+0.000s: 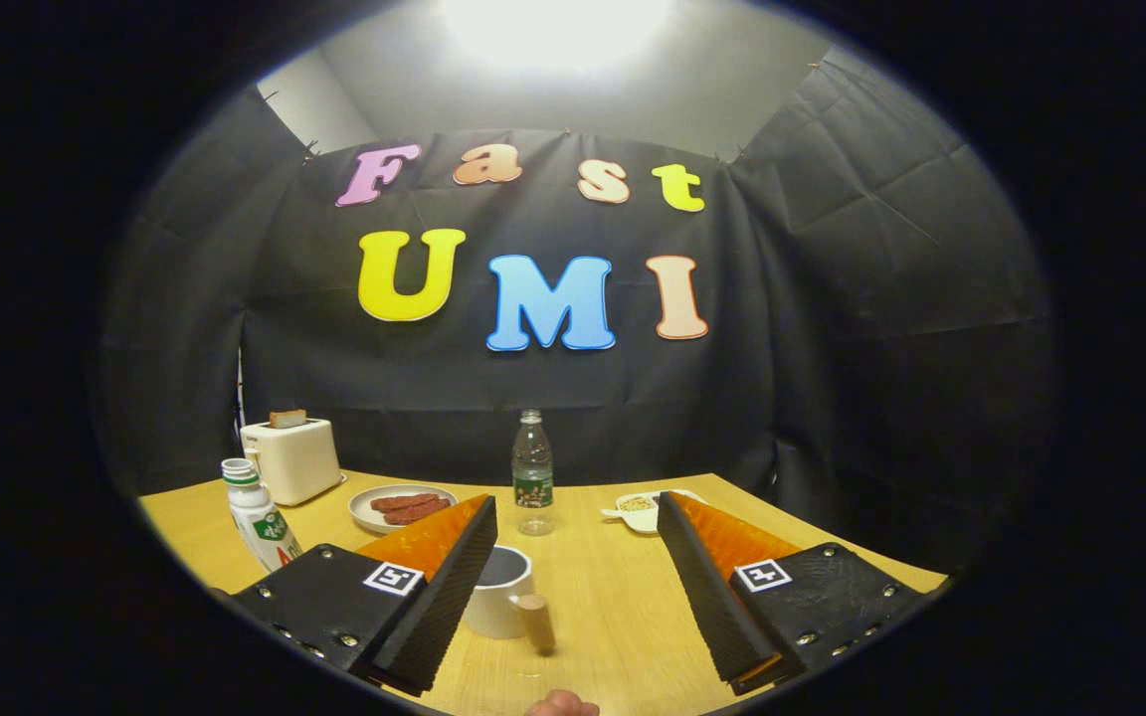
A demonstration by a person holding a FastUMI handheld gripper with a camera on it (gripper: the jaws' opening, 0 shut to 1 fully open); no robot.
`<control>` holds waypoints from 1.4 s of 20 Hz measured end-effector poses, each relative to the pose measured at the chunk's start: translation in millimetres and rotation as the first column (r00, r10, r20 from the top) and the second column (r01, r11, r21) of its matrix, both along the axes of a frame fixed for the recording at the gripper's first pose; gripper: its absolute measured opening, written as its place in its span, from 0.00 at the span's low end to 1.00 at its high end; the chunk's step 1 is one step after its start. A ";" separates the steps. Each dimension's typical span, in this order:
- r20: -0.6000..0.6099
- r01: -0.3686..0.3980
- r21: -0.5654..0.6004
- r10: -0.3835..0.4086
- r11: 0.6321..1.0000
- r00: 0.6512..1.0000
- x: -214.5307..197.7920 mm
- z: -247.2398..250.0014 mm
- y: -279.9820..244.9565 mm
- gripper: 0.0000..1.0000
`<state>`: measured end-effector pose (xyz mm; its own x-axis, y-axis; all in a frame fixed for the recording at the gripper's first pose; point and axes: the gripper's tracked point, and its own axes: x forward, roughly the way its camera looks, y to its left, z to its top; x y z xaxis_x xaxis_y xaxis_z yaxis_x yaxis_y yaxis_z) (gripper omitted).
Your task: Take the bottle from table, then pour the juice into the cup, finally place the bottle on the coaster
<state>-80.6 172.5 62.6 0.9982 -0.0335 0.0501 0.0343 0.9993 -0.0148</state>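
Standing upright on the worktop (623, 617), the bottle (532, 472) is seen beyond the spread, empty fingers of the hand-held gripper (573, 522), with the cup (499, 593) beside its left finger.

Bottle (532, 472) stands beyond cup (499, 592), between fingers (454, 577).

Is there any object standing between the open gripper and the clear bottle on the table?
Nothing visible blocks it. The gripper is open, and the clear bottle stands upright beyond its fingers. The white cup sits beside the left finger, off that line.
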 end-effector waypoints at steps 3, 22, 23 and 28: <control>-0.006 -0.039 0.014 0.039 0.999 0.999 -8.3 -3.7 39.2 0.98; -0.029 -0.313 -0.016 0.313 0.950 0.949 -16.6 -58.7 231.5 0.98; -0.037 -0.321 -0.023 0.320 0.947 0.947 -12.2 -64.4 237.1 0.98; -0.076 -0.342 -0.059 0.337 0.938 0.938 9.4 -86.0 251.1 0.98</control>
<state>-71.3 423.6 -23.5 0.9506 0.3094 -0.0236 -0.3103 0.9476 -0.0764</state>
